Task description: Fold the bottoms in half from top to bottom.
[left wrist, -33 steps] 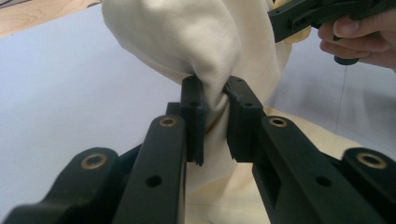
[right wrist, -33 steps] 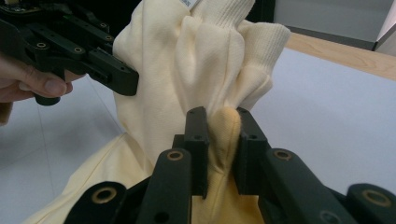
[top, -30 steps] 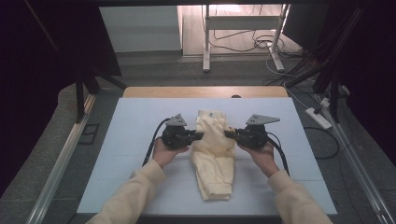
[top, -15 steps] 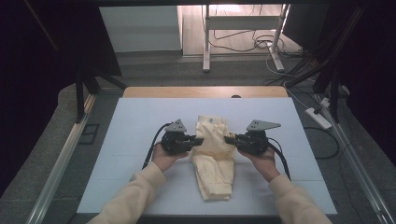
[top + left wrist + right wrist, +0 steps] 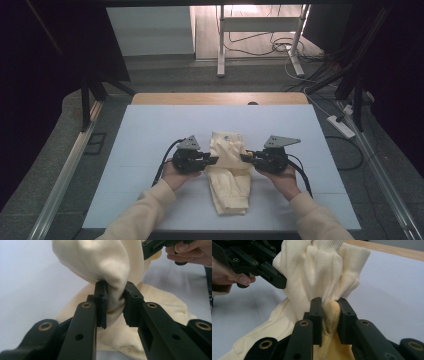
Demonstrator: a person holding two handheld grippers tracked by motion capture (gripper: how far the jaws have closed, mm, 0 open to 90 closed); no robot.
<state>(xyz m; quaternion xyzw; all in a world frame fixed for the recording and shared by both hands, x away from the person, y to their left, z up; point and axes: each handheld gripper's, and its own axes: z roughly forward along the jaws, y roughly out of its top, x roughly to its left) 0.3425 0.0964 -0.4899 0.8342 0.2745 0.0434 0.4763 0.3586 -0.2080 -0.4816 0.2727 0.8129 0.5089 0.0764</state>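
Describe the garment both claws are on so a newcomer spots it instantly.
Start at the pale blue table top under the high view. At its middle, between the person's two hands, lies a cream knit garment, folded into a long narrow strip. The left claw and right claw pinch it from opposite sides, and it is the only cloth there.

The cream-yellow knitted cloth garment (image 5: 229, 170) looks soft and matt, with ribbed cuffs and a smooth fleecy face. The black two-jaw grippers, left gripper (image 5: 115, 305) and right gripper (image 5: 330, 315), look like matt hard plastic with brassy metal bushings. The pale blue table cover (image 5: 150, 130) is smooth and matt, edged by a light wooden tabletop (image 5: 210, 98).
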